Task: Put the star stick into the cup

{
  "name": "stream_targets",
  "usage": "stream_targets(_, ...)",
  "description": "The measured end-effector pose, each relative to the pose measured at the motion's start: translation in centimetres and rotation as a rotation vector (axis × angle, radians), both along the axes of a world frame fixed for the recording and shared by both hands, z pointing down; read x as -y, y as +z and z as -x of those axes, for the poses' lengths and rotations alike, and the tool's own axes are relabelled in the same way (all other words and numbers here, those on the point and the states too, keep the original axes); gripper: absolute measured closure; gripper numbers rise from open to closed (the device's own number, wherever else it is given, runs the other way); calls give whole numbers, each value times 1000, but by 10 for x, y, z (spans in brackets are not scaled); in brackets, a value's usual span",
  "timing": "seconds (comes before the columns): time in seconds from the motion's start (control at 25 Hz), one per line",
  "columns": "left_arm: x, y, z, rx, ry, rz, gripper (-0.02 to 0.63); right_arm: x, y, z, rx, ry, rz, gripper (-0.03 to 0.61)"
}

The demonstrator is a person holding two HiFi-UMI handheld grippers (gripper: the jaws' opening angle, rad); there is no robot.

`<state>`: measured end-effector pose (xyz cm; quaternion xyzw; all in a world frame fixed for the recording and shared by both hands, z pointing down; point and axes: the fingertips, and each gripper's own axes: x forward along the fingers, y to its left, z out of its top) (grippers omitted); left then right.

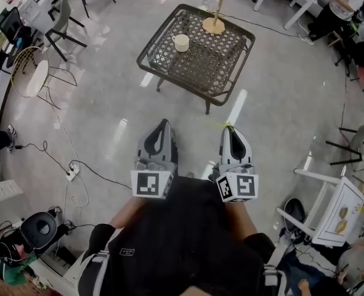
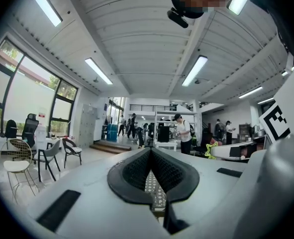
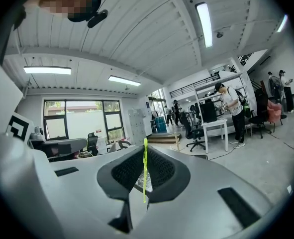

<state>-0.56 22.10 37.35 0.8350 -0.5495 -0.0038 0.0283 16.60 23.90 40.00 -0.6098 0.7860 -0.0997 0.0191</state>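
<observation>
**Figure: Star stick carried toward the bench, both grippers held close to the body**

At lower left-centre of the head view, the left gripper [image 1: 163, 125] pointed forward over the floor. Its own view showed its fingers [image 2: 137, 168] closed tip to tip with nothing between them. It was probably kept idle and tucked in because the task needs only one tool.

At upper centre of the head view stood the wire-mesh bench [image 1: 159, 31], well apart from both grippers. On it were the cup [image 1: 181, 42], upright with its mouth open to receive the stick, and just to the right a wooden stand [image 1: 214, 23] with an upright rod.

At lower right-centre, the right gripper [image 1: 233, 130] was clamped on the star stick [image 3: 145, 173]. The thin yellow-green shaft ran upright along the seam between the two fingers [image 3: 162, 169] and stood slightly past their tips. In the head view it appeared only as a small yellow-green mark [image 1: 228, 126] at the tip. A green star outline [image 2: 210, 150] at mid-right of the left gripper view was likely its head.

Gripping the shaft with the end left free suits lowering it into the cup. The stick was still far from the cup, so the approach to the bench remained to be done.
</observation>
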Motion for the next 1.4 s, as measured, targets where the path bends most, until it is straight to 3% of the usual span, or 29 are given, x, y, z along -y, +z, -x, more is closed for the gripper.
stream_targets(0.68, 202, -11, 73, -25, 65, 0, 598, 210, -6, 76, -23, 46, 16, 557)
stream_targets(1.4, 308, 15, 97, -45, 41, 35, 598, 337, 28, 100, -54, 24, 45, 557)
